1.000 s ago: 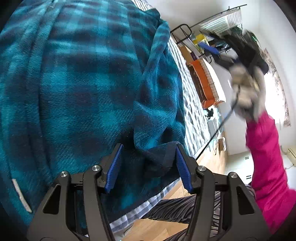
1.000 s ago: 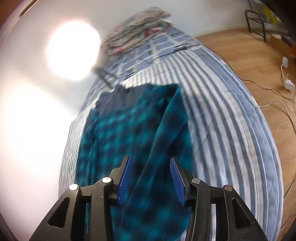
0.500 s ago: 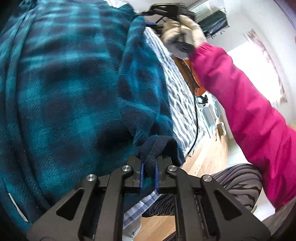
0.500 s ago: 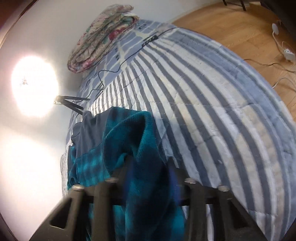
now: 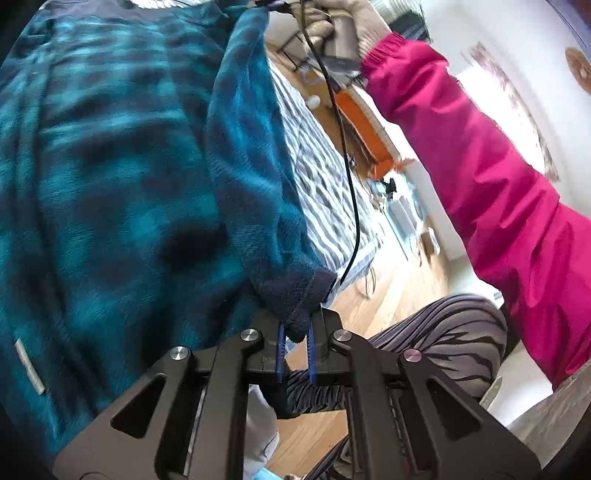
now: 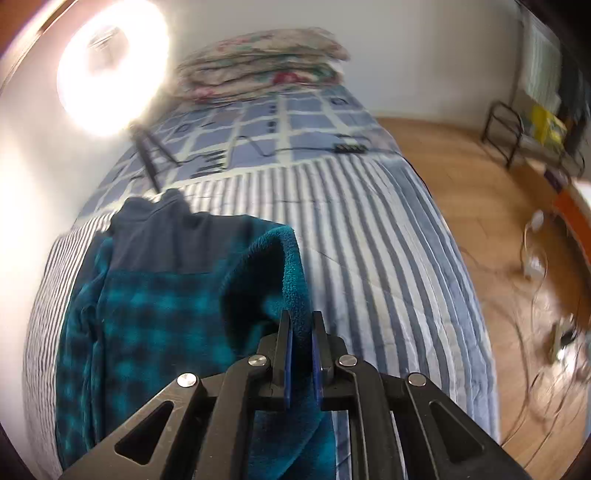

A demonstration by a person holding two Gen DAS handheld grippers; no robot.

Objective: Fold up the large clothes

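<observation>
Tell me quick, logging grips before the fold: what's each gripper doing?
Left gripper: closed on the fleece jacket's dark cuff.
Right gripper: just closed on the jacket's teal sleeve edge.

our left gripper (image 5: 295, 354) is clamped tight, its pads pinching fabric, angled down. our right gripper (image 6: 302, 354) has just been closing, and fabric is now pinched between its pads. from the left wrist view, our right hand (image 5: 343, 26) sits at twelve o'clock, its pink sleeve (image 5: 480, 155) running down toward four o'clock.
</observation>
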